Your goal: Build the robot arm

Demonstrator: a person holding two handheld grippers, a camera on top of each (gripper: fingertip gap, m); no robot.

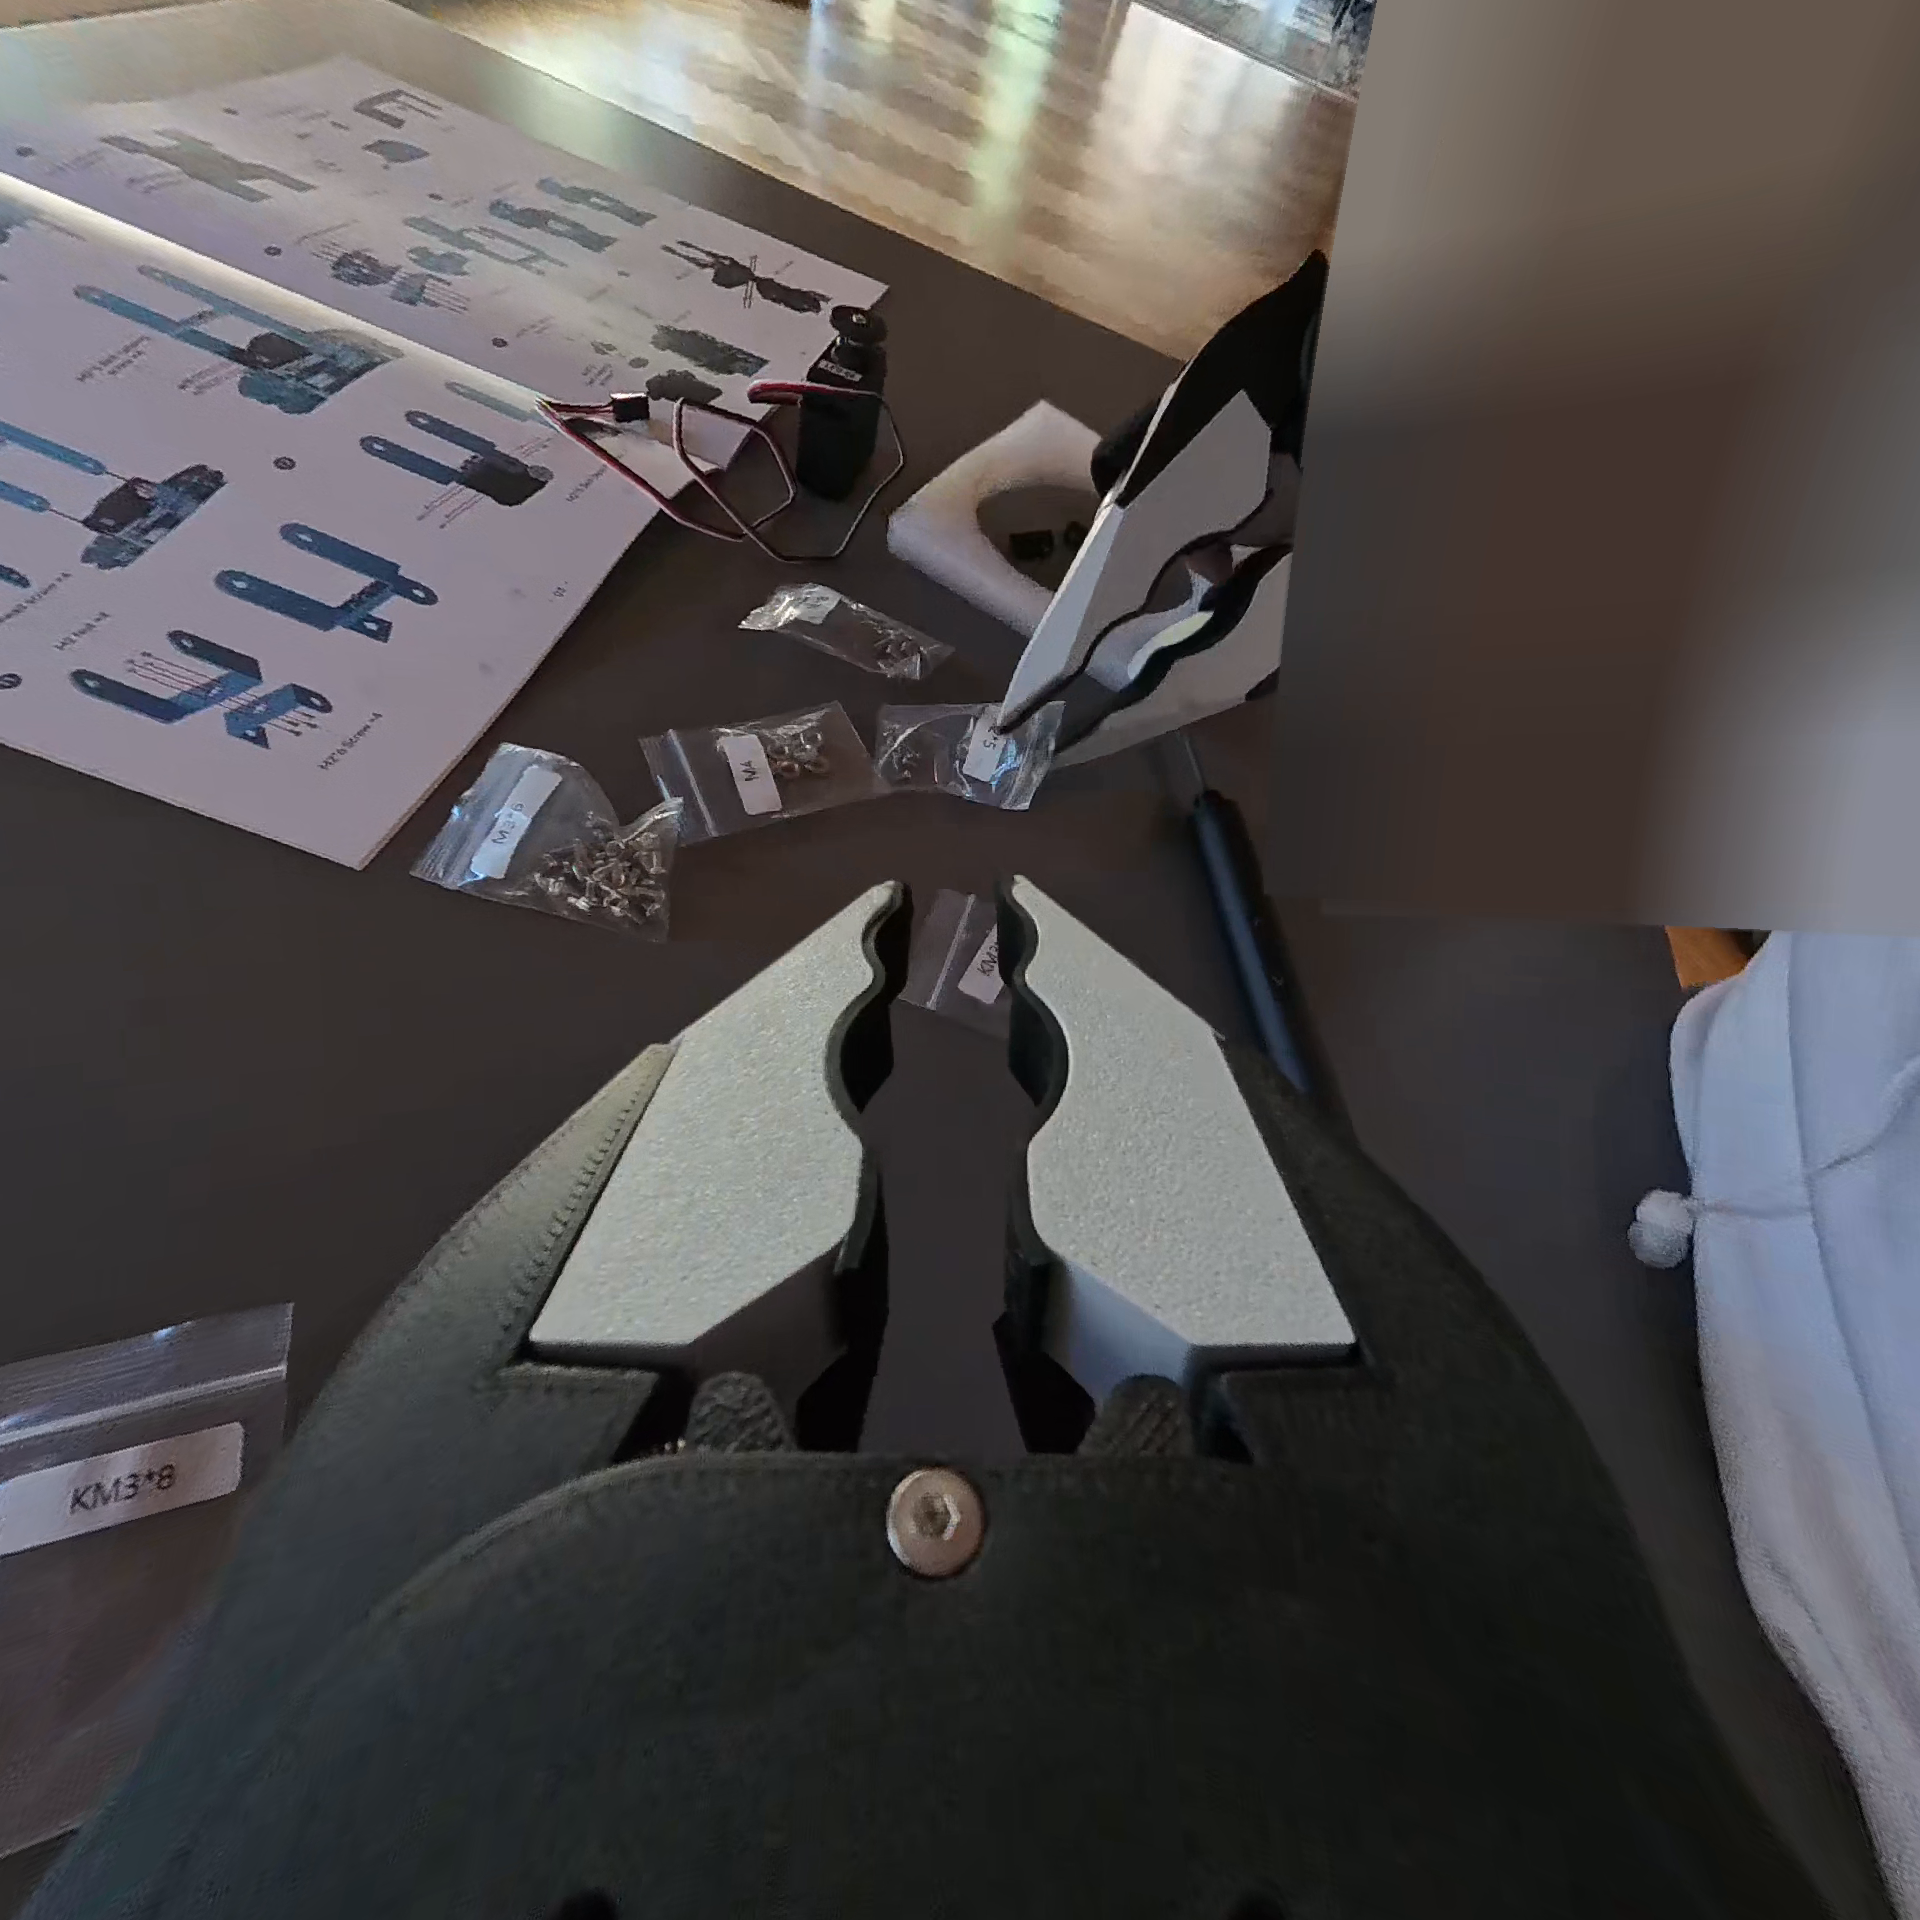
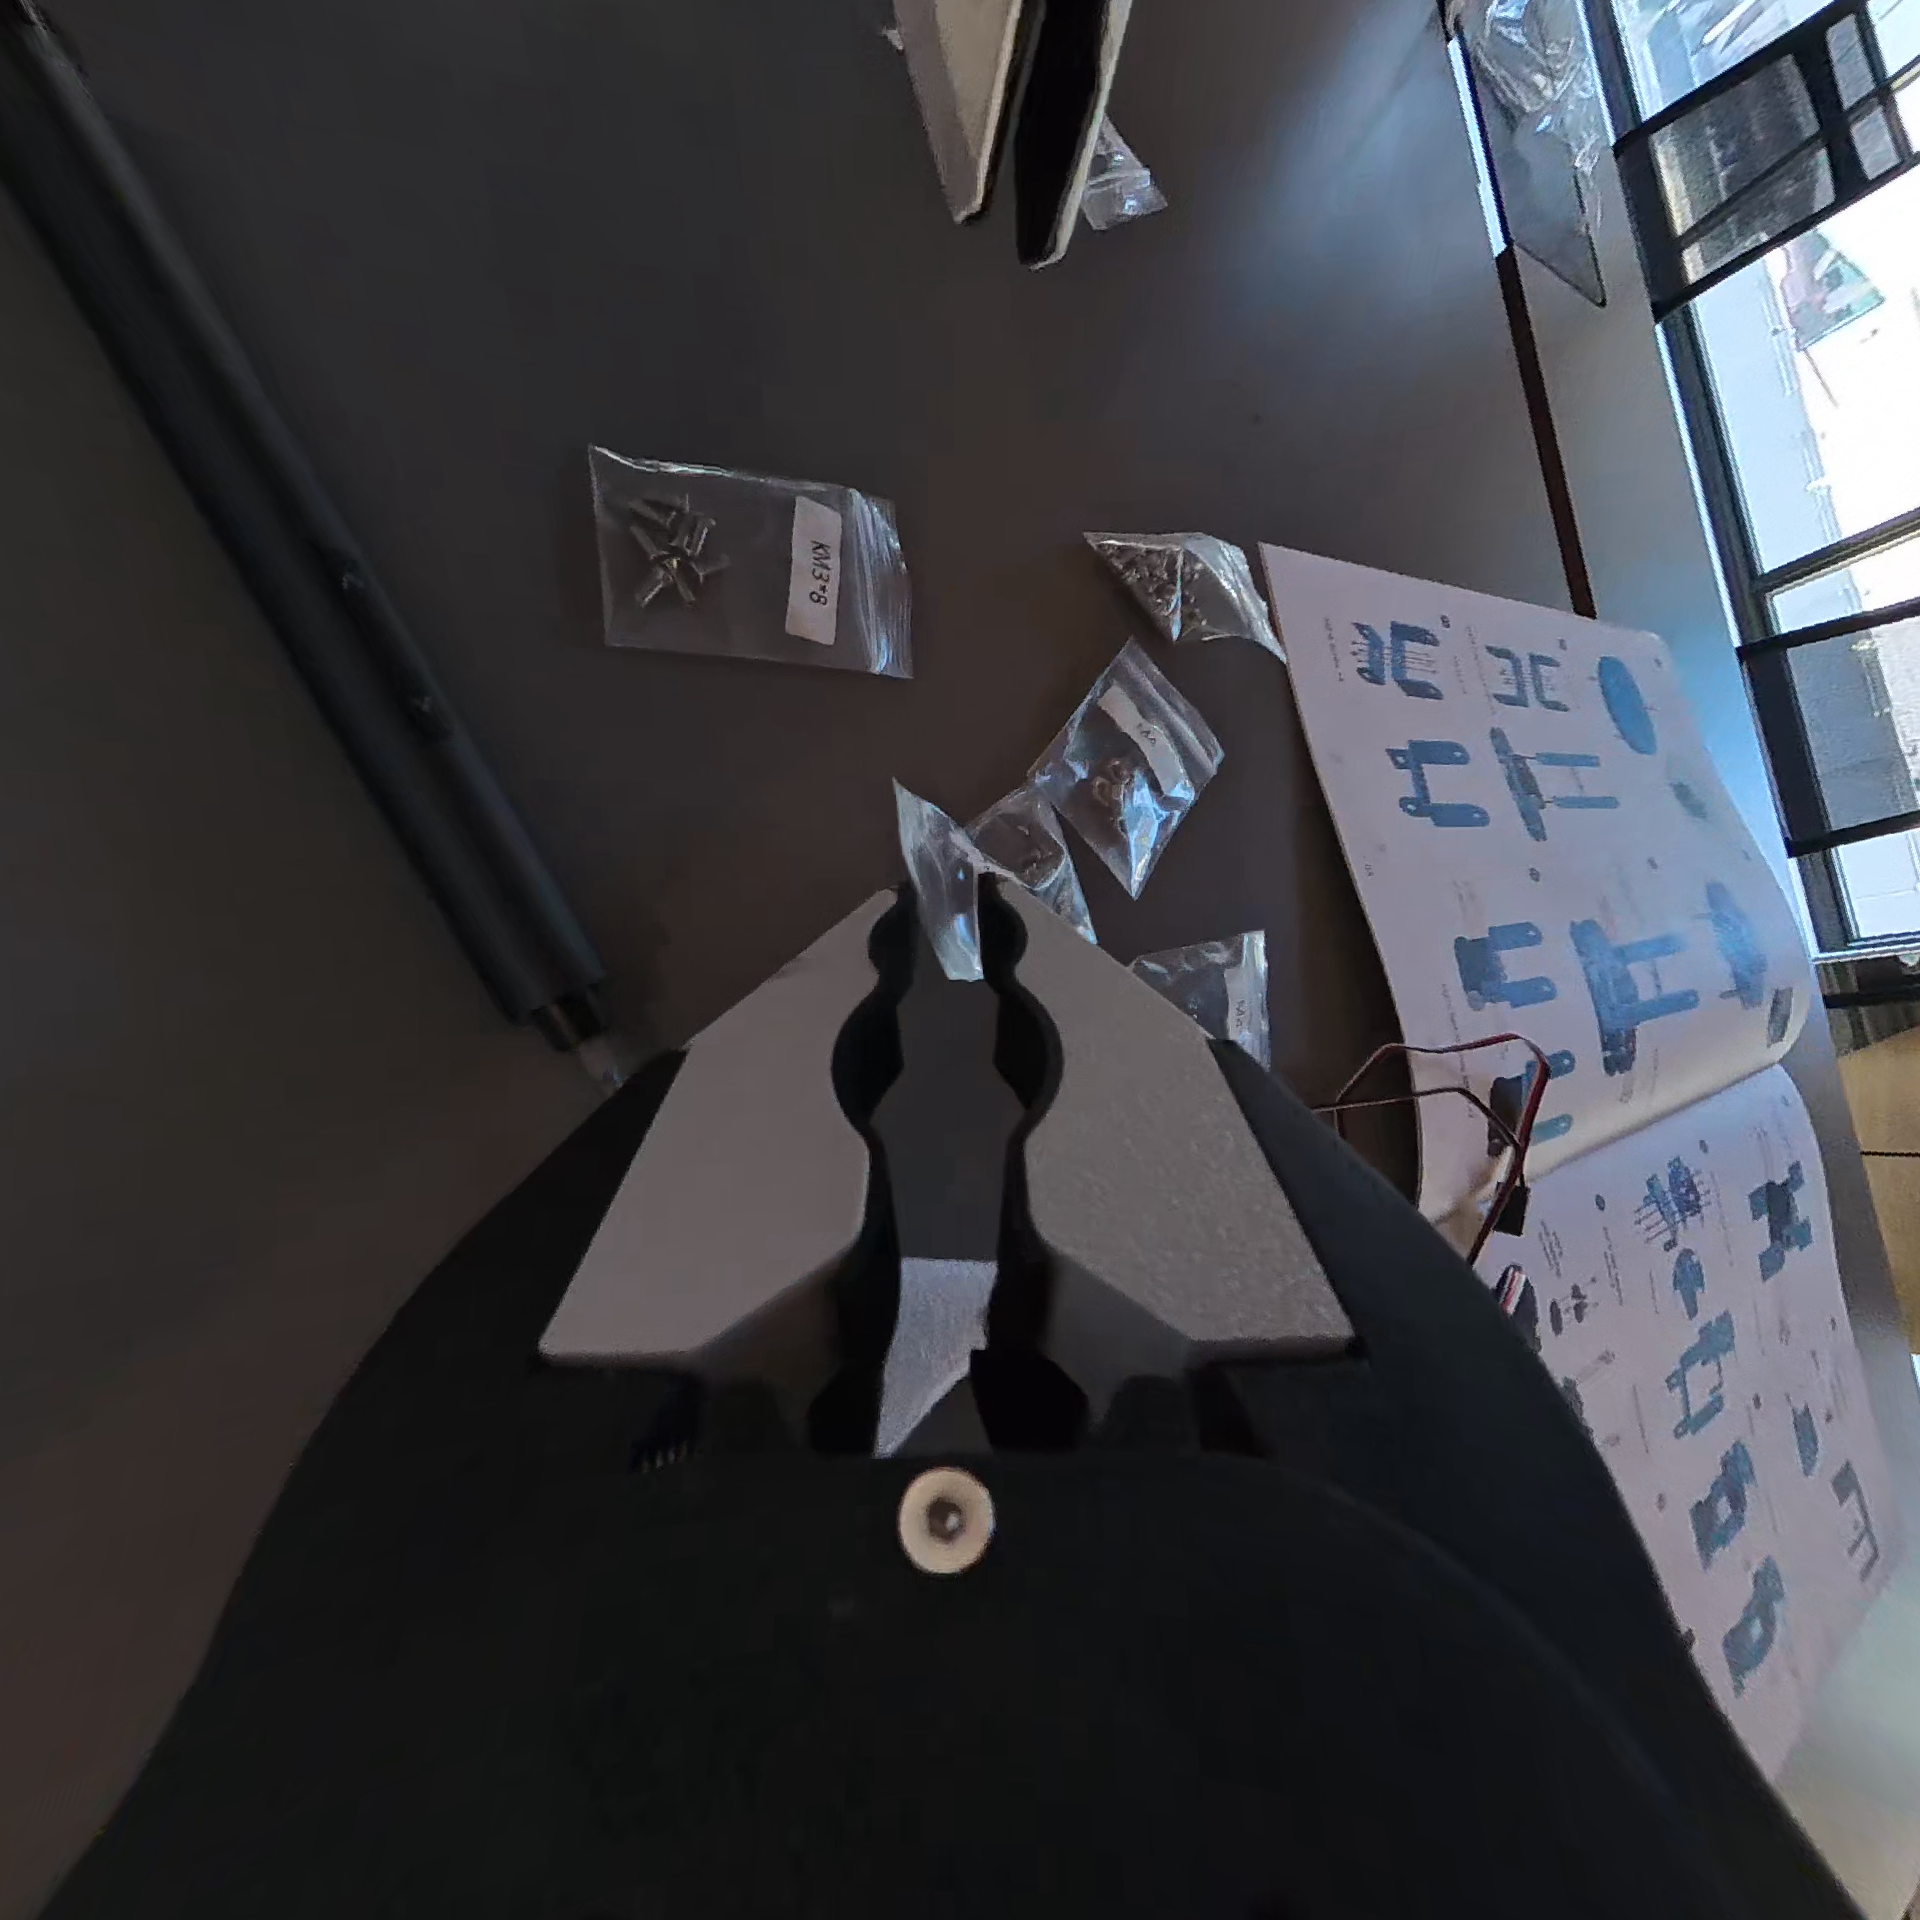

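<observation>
The right gripper (image 2: 943, 896) has its jaws closed in on a corner of a small clear screw bag (image 2: 933, 844), seemingly pinching it on the dark table (image 2: 416, 312), while the left gripper (image 1: 951, 896), its jaws slightly apart and empty, hovers over another labelled bag (image 1: 966, 961).

A small clear zip bag (image 2: 940, 914) with a white label is pinched at one corner between the tips of the right claw (image 2: 940, 902), its free corner lifted off the dark counter (image 2: 312, 831); in the left wrist view this bag (image 1: 966, 750) lies crumpled under that claw (image 1: 1013, 717). The left claw (image 1: 951, 899) is held slightly parted above the counter (image 1: 312, 1091), nothing gripped, over another labelled zip bag (image 1: 961, 951).
</observation>
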